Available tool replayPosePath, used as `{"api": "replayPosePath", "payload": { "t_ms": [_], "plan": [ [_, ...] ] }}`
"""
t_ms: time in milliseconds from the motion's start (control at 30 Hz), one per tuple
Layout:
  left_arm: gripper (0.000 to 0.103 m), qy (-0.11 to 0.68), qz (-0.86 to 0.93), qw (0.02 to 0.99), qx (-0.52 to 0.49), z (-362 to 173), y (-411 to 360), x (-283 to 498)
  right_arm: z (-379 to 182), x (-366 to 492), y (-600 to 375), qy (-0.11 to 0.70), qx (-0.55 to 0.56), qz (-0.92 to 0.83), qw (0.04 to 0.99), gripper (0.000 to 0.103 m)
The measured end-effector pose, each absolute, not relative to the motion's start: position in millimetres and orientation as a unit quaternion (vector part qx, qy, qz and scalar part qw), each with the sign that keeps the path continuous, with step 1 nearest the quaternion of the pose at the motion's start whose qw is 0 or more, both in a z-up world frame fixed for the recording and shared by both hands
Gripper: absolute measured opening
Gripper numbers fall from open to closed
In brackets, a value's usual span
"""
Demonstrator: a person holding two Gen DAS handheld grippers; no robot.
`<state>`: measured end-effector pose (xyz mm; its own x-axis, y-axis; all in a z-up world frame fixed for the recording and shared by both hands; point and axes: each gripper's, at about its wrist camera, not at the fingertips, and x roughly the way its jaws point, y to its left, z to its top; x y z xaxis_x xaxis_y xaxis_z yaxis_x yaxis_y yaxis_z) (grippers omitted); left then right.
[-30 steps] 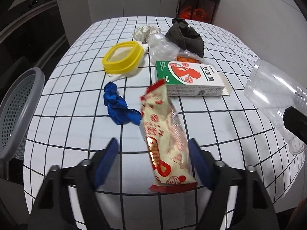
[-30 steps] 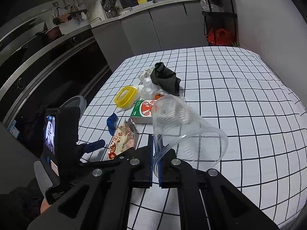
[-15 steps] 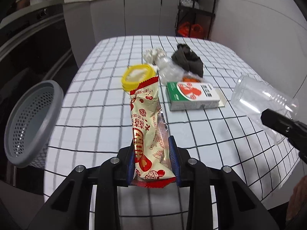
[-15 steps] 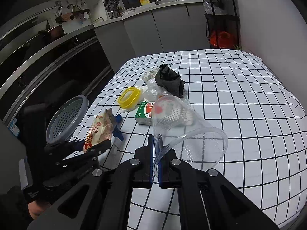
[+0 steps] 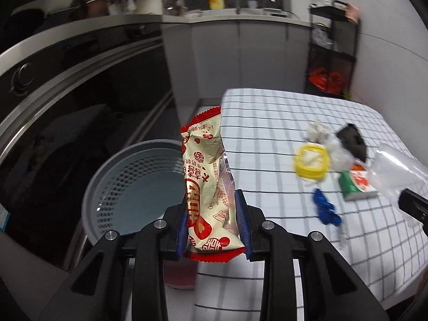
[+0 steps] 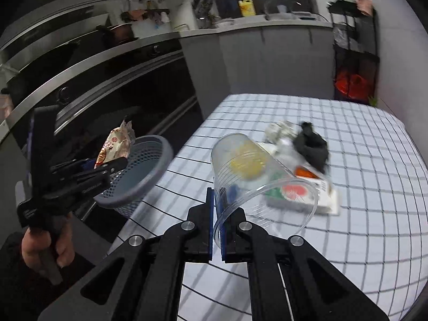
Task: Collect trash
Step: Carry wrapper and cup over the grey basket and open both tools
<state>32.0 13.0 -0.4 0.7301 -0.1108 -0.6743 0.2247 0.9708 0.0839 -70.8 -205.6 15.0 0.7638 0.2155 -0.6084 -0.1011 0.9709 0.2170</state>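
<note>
Looking at a kitchen here: the tabletop (image 5: pixel 281 123) wears a white cloth with a black grid, dark oven fronts run along the left, and a grey counter with a yellow jug (image 5: pixel 216 0) sits at the back next to a black shelf rack (image 5: pixel 334 53). A grey mesh trash basket (image 5: pixel 128 187) stands off the tabletop's left edge. The left gripper (image 5: pixel 214 227) is clamped on a red and cream snack wrapper (image 5: pixel 207 176), pinched near its bottom end, long axis roughly upright with the top leaning a bit left, hanging in front of the basket rim. The right gripper (image 6: pixel 216 224) is squeezed tight on the rim of a clear plastic cup (image 6: pixel 254 174), which lies on its side, mouth toward the camera, base pointing away. Still on the cloth: a yellow lid (image 5: pixel 311 163), a blue scrap (image 5: pixel 325 210), a green and white carton (image 5: pixel 357 186), a black rag (image 5: pixel 351 140).
</note>
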Motion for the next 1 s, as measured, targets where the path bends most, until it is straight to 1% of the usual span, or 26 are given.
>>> {"api": "replayPosePath", "payload": {
  "t_ms": [200,433,567,767,867,1000],
  "plan": [
    [0.031,0.354,-0.032,0.932,0.072,-7.8,65.0,59.0,20.2,-25.9,-149.5,0.333,0.056,0.134,0.932,0.004],
    [0.031,0.367,0.0,0.929,0.049,-18.6,112.0,75.8,9.6,35.8,-87.6,0.345,0.04,0.181,0.92,0.004],
    [0.031,0.38,0.001,0.924,0.044,-24.9,125.6,89.9,-5.9,66.9,-57.3,0.37,0.03,0.198,0.907,0.004],
    [0.031,0.415,-0.001,0.91,0.016,-40.1,139.1,111.6,-24.8,91.2,-25.4,0.396,0.002,0.217,0.892,0.004],
    [0.031,0.433,-0.005,0.901,0.005,-47.7,144.5,118.1,-33.4,102.8,-16.4,0.412,0.004,0.222,0.884,0.004],
    [0.032,0.439,0.005,0.898,-0.003,-51.7,152.8,124.5,-39.2,114.9,-8.2,0.424,0.008,0.228,0.877,0.004]
  ]
}}
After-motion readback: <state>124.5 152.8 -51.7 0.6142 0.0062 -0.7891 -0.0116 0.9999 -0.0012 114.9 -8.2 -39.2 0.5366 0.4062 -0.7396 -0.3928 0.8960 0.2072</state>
